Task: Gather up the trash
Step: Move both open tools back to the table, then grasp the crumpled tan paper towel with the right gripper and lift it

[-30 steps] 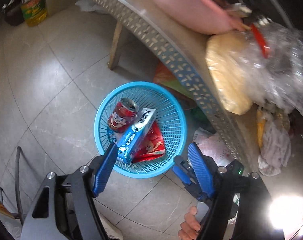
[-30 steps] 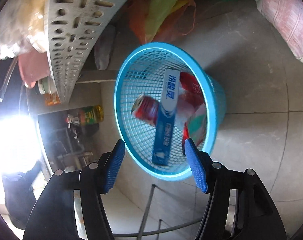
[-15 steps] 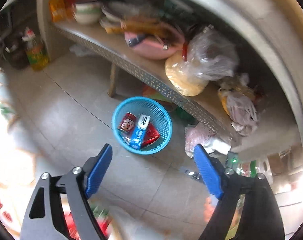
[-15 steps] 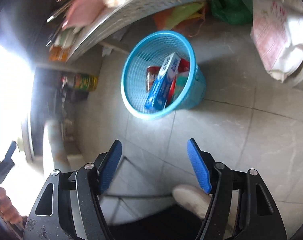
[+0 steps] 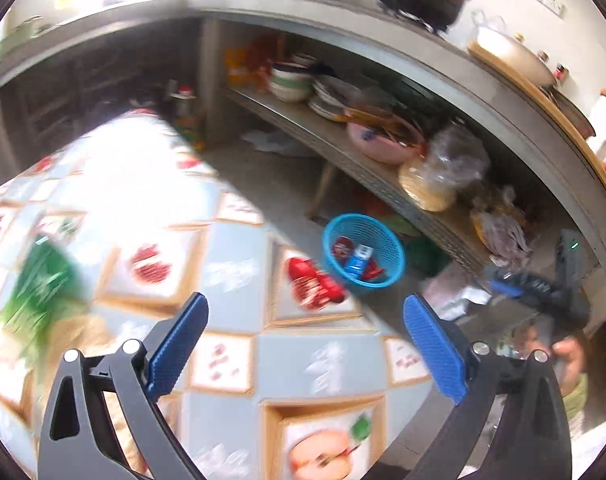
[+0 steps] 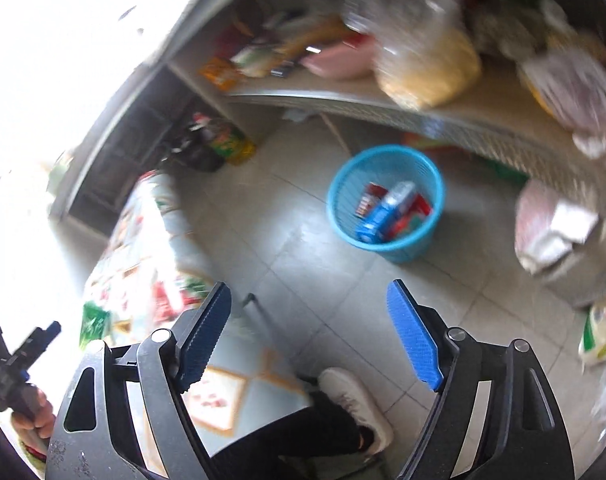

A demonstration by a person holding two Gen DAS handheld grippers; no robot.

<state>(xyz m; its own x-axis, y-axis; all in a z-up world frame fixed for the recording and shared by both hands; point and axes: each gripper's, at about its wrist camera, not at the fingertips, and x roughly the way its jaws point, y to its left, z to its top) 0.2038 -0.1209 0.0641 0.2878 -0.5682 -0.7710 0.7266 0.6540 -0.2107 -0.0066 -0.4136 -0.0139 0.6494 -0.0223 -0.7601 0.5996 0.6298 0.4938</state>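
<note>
A blue mesh basket [image 6: 387,200] stands upright on the tiled floor [image 6: 303,264], beside the front of a low metal shelf [image 6: 423,112] crowded with bowls and bags. Inside it lies collected trash: a long blue and white box [image 6: 387,210] leaning on its side, a red can [image 5: 342,247] and a red wrapper [image 6: 417,208]. In the right wrist view the box's long axis runs from lower left to upper right, its lower end low in the basket and its upper end pointing toward the far rim and the shelf. The left tool [image 5: 303,344] is released, blue pads wide apart with nothing between them, and hangs over a desk covered in a fruit-patterned cloth [image 5: 231,280]. The basket lies ahead of it and to its right, beyond the desk's edge. A red object [image 5: 313,282] sits near that edge on the cloth, just in front of the left tool; it is too blurred to tell whether it is loose trash or printed pattern. A green blurred thing [image 5: 39,292] lies on the cloth to the left. The right tool [image 6: 309,336] is also released and empty, held above the floor with the basket ahead and slightly right. The left tool looks nearer to anything on the desk; the right looks nearer the basket
</note>
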